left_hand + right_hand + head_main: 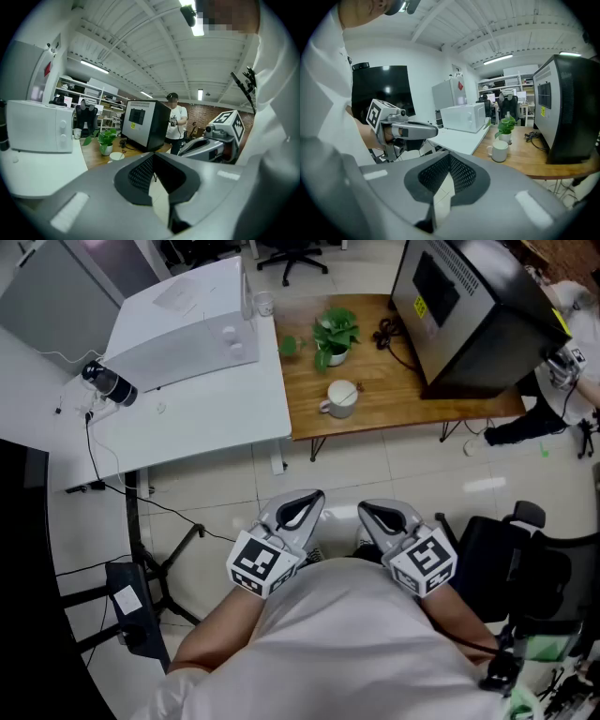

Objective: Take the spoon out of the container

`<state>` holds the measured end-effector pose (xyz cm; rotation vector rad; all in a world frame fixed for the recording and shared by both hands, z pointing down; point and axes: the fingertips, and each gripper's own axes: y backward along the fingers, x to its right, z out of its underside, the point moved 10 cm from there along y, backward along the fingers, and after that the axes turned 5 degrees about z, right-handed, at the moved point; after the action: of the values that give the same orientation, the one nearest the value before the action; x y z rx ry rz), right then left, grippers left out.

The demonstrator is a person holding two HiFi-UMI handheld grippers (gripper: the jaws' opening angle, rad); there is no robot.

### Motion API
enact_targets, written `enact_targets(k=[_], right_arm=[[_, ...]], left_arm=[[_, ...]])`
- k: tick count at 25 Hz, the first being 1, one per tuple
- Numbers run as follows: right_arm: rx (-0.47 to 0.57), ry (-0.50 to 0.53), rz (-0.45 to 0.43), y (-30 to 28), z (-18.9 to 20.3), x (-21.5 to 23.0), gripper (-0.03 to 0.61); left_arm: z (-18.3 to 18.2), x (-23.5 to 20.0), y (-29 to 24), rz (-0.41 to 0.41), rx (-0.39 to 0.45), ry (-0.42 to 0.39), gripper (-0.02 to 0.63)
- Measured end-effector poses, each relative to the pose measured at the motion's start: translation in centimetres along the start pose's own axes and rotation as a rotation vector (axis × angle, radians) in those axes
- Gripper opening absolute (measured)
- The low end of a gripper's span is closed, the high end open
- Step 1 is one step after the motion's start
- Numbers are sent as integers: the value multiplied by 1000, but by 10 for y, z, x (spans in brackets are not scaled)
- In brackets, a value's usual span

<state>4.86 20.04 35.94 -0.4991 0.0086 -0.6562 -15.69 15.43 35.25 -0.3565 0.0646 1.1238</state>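
Note:
A white mug [339, 397] stands on the wooden table [394, 399], with a thin spoon handle [351, 388] leaning at its rim. The mug also shows in the left gripper view as a mug [116, 156] and in the right gripper view as a mug [500, 151]. Both grippers are held close to my body, well short of the table, over the tiled floor. My left gripper [317, 495] [153, 155] is shut with nothing in it. My right gripper [364, 506] [449, 155] is shut and holds nothing as well.
A potted plant [335, 334] sits just behind the mug. A large black box [469, 306] fills the table's right end. A white table [187, 418] with a microwave [187, 343] adjoins on the left. A person [177, 123] stands beyond the black box. A black chair [511, 559] is at my right.

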Motion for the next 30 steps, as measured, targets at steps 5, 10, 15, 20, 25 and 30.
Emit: enact_targets(k=[5,10,15,20,25,30], right_arm=[[-10,28,-16,-13,-3,-8,7],[-15,-4,10,-21,-3,14,6],[0,-15,-18,-44,-13,51,6],[13,6,-36,-71,-42,115,6],[6,76,-95,-91,-69,175,6],[-40,88,-138,-108,-73,226,8]], left_arm=[[14,-12,6,5,-18,-4,5],[15,-20,-11,26,-26,6,5],[3,-46,-38,-22,-18,41,5],[-23,-75,-80,-79,-12,9,5],[-47,-104,-126,-152,-15,-26,5],[-58,-129,-160,-232,-7,-6,5]])
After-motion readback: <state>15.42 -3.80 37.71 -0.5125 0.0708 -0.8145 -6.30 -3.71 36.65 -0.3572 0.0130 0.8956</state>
